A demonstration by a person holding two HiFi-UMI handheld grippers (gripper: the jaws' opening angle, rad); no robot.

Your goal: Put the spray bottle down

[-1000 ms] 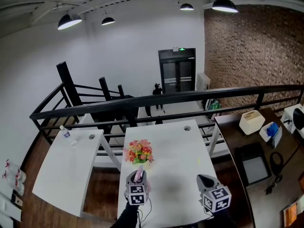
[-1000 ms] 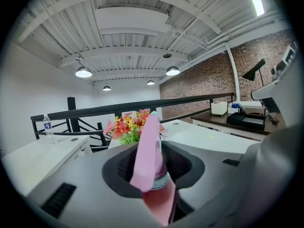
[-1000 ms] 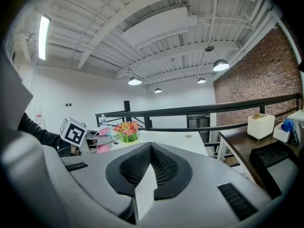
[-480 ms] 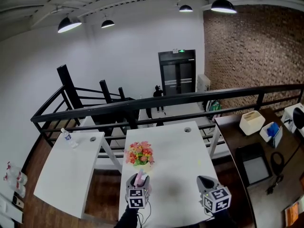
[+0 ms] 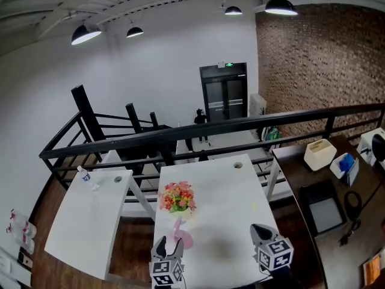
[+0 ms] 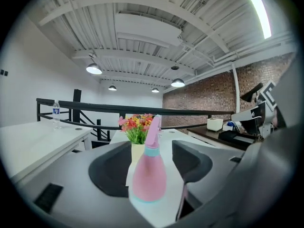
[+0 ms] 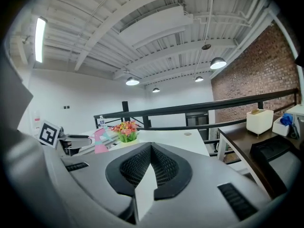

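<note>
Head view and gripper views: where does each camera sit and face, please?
Head view: on the person's head, steeply down at the white rectangular table; left tool and right tool show.
Left gripper view: on left tool, along jaws that have just been opening, pink plastic spray bottle standing between.
Right gripper view: on right tool, along shut jaws.
All share the bottle.

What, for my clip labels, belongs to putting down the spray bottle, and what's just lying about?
Job: pink spray bottle, white table under it.
Lying about: flowers, water bottle on the left table, white box on the dark desk.
</note>
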